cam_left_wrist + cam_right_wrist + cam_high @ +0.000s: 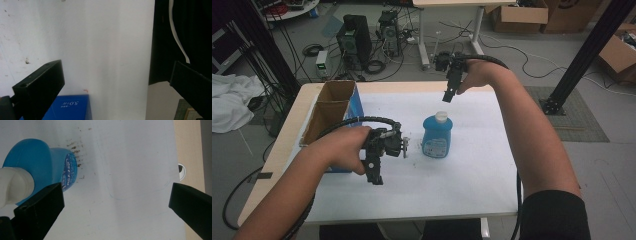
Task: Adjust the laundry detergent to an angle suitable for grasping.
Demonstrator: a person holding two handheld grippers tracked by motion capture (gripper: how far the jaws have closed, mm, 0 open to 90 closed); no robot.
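Note:
A blue bottle [436, 136] with a white cap stands upright on the white table cover [472, 165]. My right gripper [448, 95] hangs above and just behind the bottle, pointing down, jaws wide apart and empty. In the right gripper view the blue bottle [37, 167] and its white cap [15, 185] sit at the left, beside the left jaw, not between the jaws. My left gripper [374, 175] hovers over the table to the left of the bottle, next to the box, open and empty. Between its jaws the left gripper view has bare white cover [107, 50].
An open cardboard box [332, 107] with a blue side stands at the table's left; its blue face [67, 107] lies under my left gripper. Cables, computers and boxes crowd the floor beyond the table. A black frame post [592, 50] rises at right.

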